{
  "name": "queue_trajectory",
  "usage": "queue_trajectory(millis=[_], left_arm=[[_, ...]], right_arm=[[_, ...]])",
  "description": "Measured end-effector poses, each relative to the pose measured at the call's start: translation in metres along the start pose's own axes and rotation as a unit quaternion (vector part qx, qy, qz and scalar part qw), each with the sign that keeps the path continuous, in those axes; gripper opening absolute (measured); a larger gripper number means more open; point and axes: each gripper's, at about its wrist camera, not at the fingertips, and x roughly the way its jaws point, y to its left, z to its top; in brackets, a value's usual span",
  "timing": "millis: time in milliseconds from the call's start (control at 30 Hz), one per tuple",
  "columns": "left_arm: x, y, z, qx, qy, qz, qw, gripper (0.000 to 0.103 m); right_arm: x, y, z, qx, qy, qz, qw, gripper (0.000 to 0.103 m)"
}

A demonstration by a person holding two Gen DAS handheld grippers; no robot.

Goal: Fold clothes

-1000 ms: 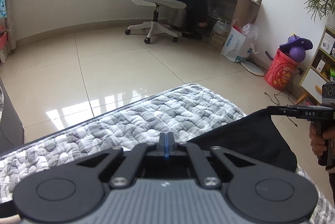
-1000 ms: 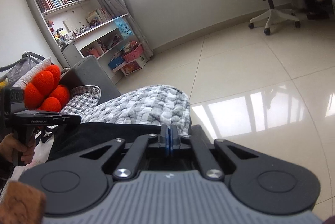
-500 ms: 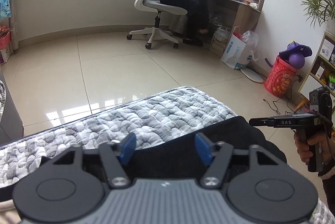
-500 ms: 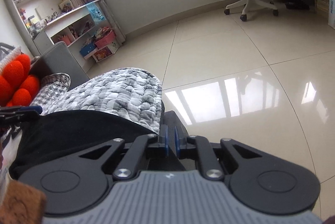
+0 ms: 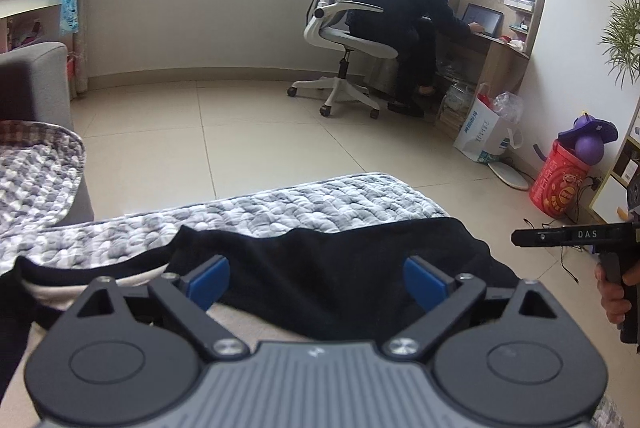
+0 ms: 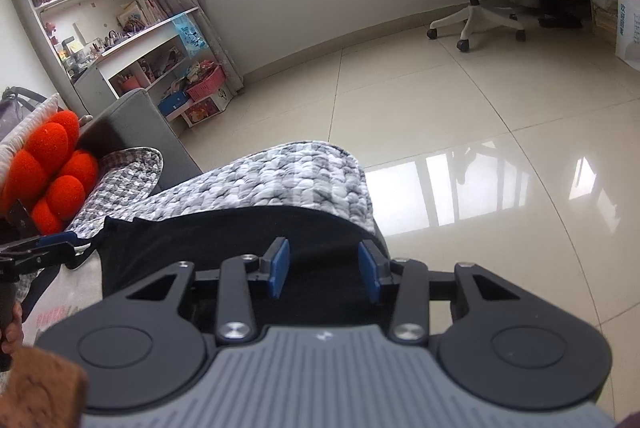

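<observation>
A black garment [image 5: 336, 276] lies spread on a grey-and-white quilted cover [image 5: 280, 208]. My left gripper [image 5: 318, 278] hovers over its near edge with jaws opening wide; the blue pads [image 5: 210, 280] press on nothing. In the right wrist view the same black garment [image 6: 224, 240] lies on the quilted cover [image 6: 296, 176], and my right gripper [image 6: 322, 270] stands over it with jaws opening, its pads apart and free of the cloth. Each gripper shows at the edge of the other's view: the right one [image 5: 568, 236] and the left one [image 6: 36, 252].
Beyond the cover's far edge is tiled floor [image 5: 248, 132]. A person sits on a white office chair [image 5: 340, 40] at a desk. A red bucket [image 5: 560, 184] and paper bag [image 5: 480, 132] stand at right. A bookshelf [image 6: 100, 8] and red cushion [image 6: 48, 168] are at left.
Both grippers went from shut on the black garment to open, letting it drop flat on the cover. Both drew back and rose a little.
</observation>
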Motion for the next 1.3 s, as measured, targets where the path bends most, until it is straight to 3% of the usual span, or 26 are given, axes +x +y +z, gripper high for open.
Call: queue_trajectory(millis=[233,367,667,767,867,967,1100,1300], left_arm=[[-0.068,0.014,-0.013,-0.020,0.013,0.044,0.9988,0.102],[-0.104,0.025,-0.019,-0.037,0.013,0.092,0.9950,0.102],[-0.179,0.053,-0.028,-0.091,-0.029,0.154,0.9835,0.102],[-0.194,0.057,-0.041,-0.116,-0.066,0.168,0.9767,0.102],[-0.199,0.060,-0.056,-0.133,-0.094,0.168,0.9722,0.102],[-0.185,0.068,-0.064,-0.148,-0.073,0.140,0.9764,0.102],[-0.165,0.080,-0.070,-0.192,-0.066,0.102,0.9739,0.102],[-0.141,0.083,-0.072,-0.208,-0.057,0.089,0.9723,0.102]], right_arm=[[-0.021,0.024,-0.010,0.045,0.021,-0.007,0.999,0.043],[-0.039,0.043,-0.009,0.075,0.016,-0.010,0.997,0.043],[-0.069,0.087,-0.004,0.148,-0.008,-0.029,0.989,0.043],[-0.067,0.097,-0.014,0.166,-0.012,-0.033,0.985,0.045],[-0.058,0.097,-0.031,0.189,-0.013,-0.029,0.981,0.047],[-0.046,0.088,-0.051,0.222,-0.011,-0.019,0.975,0.047],[-0.019,0.076,-0.066,0.263,0.011,-0.013,0.965,0.047],[0.009,0.068,-0.067,0.287,-0.028,-0.007,0.958,0.042]])
